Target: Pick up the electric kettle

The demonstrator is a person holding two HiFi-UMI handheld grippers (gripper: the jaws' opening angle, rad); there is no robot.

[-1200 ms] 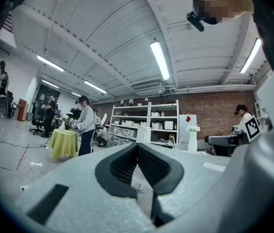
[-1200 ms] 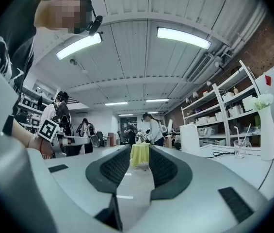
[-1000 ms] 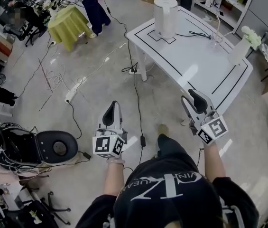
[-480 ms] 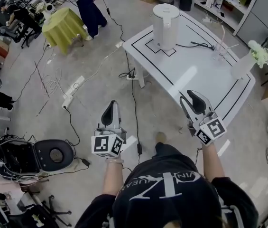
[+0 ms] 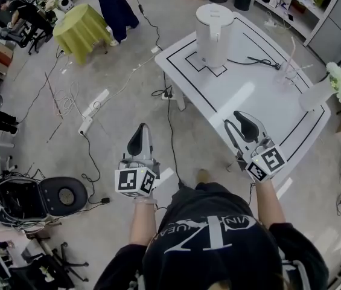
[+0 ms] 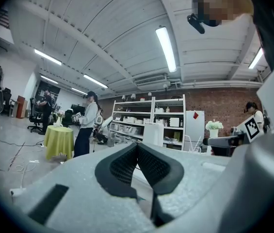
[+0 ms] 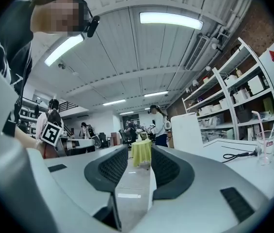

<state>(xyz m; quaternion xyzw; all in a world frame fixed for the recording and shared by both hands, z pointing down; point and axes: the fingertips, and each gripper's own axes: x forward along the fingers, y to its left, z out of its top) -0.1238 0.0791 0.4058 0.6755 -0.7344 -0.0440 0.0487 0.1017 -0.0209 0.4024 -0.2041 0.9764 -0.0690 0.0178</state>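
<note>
Left gripper [image 5: 140, 132]: held out in front on a straight forearm, pointing level above the floor, jaws pressed together with nothing in them.
Right gripper [image 5: 236, 122]: held out level on the other forearm, above the near edge of the white table [image 5: 248, 95], jaws apart with nothing between them.
Electric kettle [image 5: 212, 26]: white, upright on a black-outlined square at the table's far corner, well apart from both grippers.
Black cable [image 5: 254, 62]: lying on the table beside the kettle.
</note>
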